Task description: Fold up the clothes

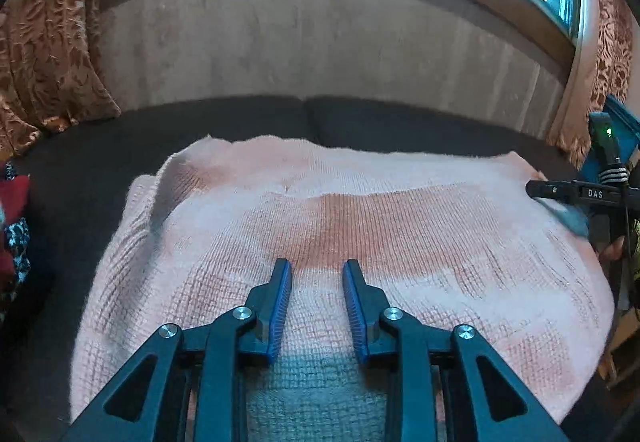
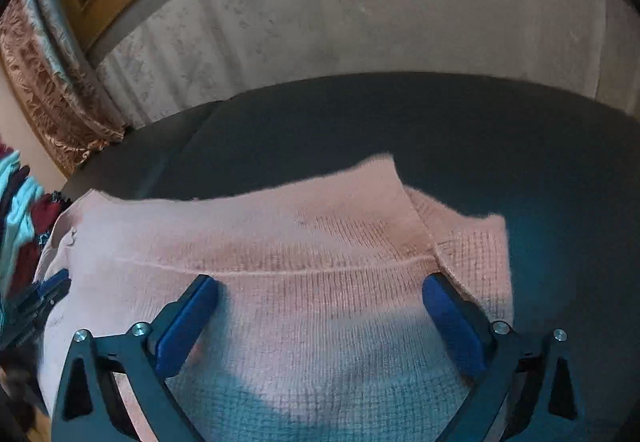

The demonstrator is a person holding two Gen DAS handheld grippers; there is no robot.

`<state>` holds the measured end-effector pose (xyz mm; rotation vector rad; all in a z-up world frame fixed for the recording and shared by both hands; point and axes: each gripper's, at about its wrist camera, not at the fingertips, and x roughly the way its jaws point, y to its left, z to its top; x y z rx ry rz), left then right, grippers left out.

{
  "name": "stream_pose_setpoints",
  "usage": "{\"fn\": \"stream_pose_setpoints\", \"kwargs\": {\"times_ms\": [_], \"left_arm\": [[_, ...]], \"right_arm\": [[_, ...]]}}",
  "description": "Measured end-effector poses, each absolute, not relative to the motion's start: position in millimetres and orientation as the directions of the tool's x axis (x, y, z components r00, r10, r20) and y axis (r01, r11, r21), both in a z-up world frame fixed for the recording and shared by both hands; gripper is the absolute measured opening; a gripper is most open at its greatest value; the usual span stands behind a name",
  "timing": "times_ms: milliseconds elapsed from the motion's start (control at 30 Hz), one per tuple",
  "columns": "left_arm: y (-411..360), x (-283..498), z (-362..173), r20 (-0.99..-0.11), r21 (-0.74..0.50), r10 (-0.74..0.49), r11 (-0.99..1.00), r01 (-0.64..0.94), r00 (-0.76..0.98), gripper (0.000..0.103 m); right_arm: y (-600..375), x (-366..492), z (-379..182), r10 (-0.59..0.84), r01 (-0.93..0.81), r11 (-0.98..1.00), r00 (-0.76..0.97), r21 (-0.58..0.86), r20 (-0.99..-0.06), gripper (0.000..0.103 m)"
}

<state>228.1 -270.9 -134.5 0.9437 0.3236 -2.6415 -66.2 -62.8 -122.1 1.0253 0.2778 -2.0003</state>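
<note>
Seen from the left wrist, the left gripper (image 1: 316, 270) has black angular link arms with triangular cut-outs, silver round screw heads at the joints, and ribbed blue pads lining its two fingers. At the right edge of that frame, the right gripper (image 1: 576, 194) shows a black bar lettered "DAS" in white, a small green light on a black housing, a thin black cable and a striped black-and-white band. From its own wrist view, the right gripper (image 2: 320, 292) shows the same black links, silver screws and smooth blue pads.

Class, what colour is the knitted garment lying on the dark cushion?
The knitted garment is pale pink; the left wrist view shows it best.
</note>
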Motion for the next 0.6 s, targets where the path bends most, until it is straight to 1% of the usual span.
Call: {"fn": "stream_pose_setpoints", "kwargs": {"times_ms": [67,167,200,267,367,433,467,533,600], "left_arm": [[-274,226,-134,-0.648,-0.143,-0.202,-0.915,0.378,-0.734,0.028],[-290,229,-128,-0.664,-0.273,-0.113,-0.884,0.38,-0.74,0.028],[-295,237,-123,-0.663,-0.291,-0.113,-0.872,0.394,-0.74,0.028],[-300,257,-111,-0.655,-0.278,-0.168,-0.853,0.441,-0.737,0.028],[-304,286,-97,-0.652,-0.189,-0.258,-0.855,0.483,-0.713,0.03],[-305,294,-93,-0.665,-0.101,-0.304,-0.868,0.485,-0.682,0.037],[-306,296,-92,-0.67,-0.059,-0.326,-0.872,0.485,-0.667,0.037],[-308,292,-94,-0.687,0.003,-0.347,-0.88,0.476,-0.638,0.039],[-313,282,-98,-0.705,0.031,-0.339,-0.892,0.451,-0.623,0.039]], "right_arm": [[-64,-67,-122,-0.581,0.766,-0.622,-0.313,0.162,-0.751,0.103],[-66,-63,-122,-0.579,0.766,-0.624,-0.319,0.156,-0.751,0.103],[-65,-63,-122,-0.584,0.765,-0.623,-0.318,0.162,-0.747,0.103],[-63,-63,-121,-0.585,0.765,-0.623,-0.319,0.162,-0.745,0.103],[-62,-63,-120,-0.586,0.765,-0.623,-0.321,0.161,-0.744,0.103],[-56,-63,-120,-0.588,0.765,-0.623,-0.321,0.162,-0.743,0.103],[-55,-63,-119,-0.587,0.765,-0.623,-0.322,0.161,-0.743,0.103],[-54,-62,-119,-0.585,0.765,-0.624,-0.324,0.158,-0.743,0.103],[-55,-62,-122,-0.583,0.766,-0.624,-0.327,0.152,-0.744,0.103]]}}
